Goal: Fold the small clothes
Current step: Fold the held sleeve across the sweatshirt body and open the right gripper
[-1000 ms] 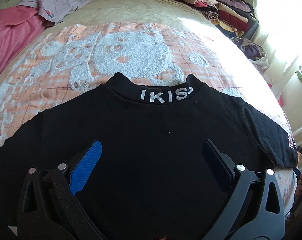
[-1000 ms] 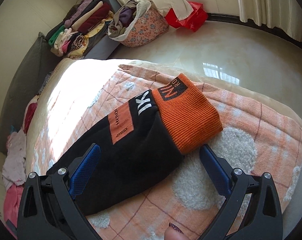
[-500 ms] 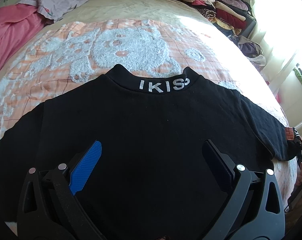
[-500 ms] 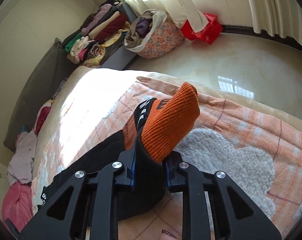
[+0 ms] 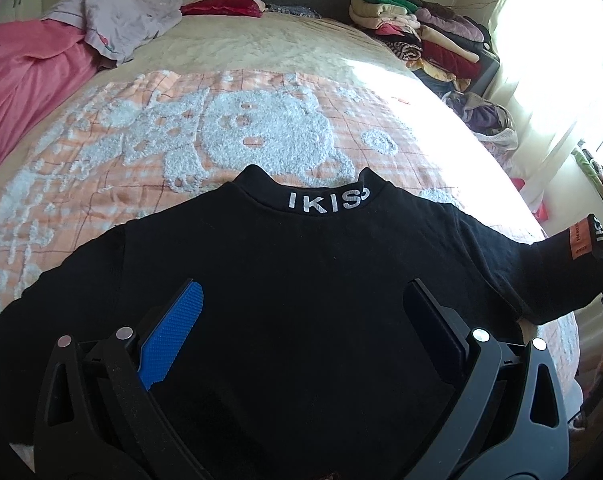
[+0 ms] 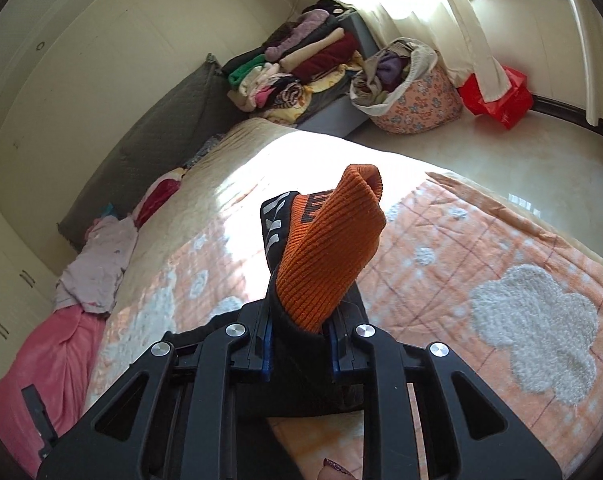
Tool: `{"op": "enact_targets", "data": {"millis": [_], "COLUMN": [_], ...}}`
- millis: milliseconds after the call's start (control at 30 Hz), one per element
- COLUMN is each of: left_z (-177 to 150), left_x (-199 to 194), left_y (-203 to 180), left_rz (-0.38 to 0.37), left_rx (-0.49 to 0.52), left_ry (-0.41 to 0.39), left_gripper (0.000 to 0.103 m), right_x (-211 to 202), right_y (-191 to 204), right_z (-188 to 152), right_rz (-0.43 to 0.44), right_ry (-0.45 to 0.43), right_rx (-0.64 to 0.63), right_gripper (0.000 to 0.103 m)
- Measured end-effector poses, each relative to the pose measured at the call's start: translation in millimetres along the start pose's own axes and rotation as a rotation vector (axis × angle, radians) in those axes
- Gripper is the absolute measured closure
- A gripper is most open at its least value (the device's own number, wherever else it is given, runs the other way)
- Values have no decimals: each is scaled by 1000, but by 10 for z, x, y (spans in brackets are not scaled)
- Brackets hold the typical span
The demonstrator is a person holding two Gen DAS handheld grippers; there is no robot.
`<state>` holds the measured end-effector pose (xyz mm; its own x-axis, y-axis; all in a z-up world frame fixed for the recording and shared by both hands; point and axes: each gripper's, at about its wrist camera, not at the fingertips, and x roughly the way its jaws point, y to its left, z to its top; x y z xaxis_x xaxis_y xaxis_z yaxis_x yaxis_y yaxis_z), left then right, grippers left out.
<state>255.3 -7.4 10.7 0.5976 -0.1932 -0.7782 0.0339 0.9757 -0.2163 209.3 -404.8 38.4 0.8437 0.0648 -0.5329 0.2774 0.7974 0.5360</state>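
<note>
A black sweatshirt (image 5: 301,272) with "IKIS" on its collar lies flat on the bed, collar away from me. My left gripper (image 5: 301,320) is open and hovers over its lower body, touching nothing. My right gripper (image 6: 299,344) is shut on the sweatshirt's right sleeve at the orange ribbed cuff (image 6: 325,256) and holds it lifted off the bed. That raised sleeve (image 5: 557,272) shows at the right edge of the left wrist view, with its orange patch.
An orange and white tufted blanket (image 5: 181,152) covers the bed. Pink and lilac clothes (image 5: 61,56) lie at the far left. A stack of folded clothes (image 6: 301,68) and a floral basket (image 6: 409,92) stand beside the bed; bare floor lies to the right.
My right gripper closed on the orange cuff and lifted the sleeve off the blanket. The left gripper stayed open over the sweatshirt body, barely moving.
</note>
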Motion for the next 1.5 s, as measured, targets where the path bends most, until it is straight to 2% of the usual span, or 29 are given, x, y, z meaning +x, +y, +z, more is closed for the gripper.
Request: {"op": "enact_targets", "data": {"millis": [300, 600, 867, 1000, 1133, 1333, 1400, 1467, 1500], "left_z": [32, 19, -19, -38, -58, -89, -97, -108, -116], "left_x": [-164, -220, -260, -229, -147, -63, -41, -24, -16], "left_y": [194, 444, 736, 881, 939, 987, 1021, 1069, 1096], "left_rz": [-33, -104, -150, -218, -220, -262, -267, -282, -294], "left_rx": [-55, -150, -241, -288, -311, -335, -348, -373, -386], "left_ry": [-19, 6, 16, 32, 55, 83, 89, 96, 99], "left_gripper": [9, 9, 9, 9, 9, 9, 9, 9, 9], "right_x": [37, 144, 419, 580, 718, 888, 907, 900, 886], "right_y": [649, 1238, 1784, 2053, 2251, 2447, 2479, 2511, 2517], "right_z": [-120, -397, -799, -1045, -1259, -1588, -1676, -1765, -1790], "right_rz": [75, 153, 210, 228, 224, 243, 262, 291, 305], "right_ry": [33, 87, 162, 202, 232, 296, 315, 334, 340], "right_rx": [-92, -172, -253, -301, -358, -412, -420, -433, -442], "right_gripper": [85, 85, 85, 85, 85, 80, 75, 64, 62]}}
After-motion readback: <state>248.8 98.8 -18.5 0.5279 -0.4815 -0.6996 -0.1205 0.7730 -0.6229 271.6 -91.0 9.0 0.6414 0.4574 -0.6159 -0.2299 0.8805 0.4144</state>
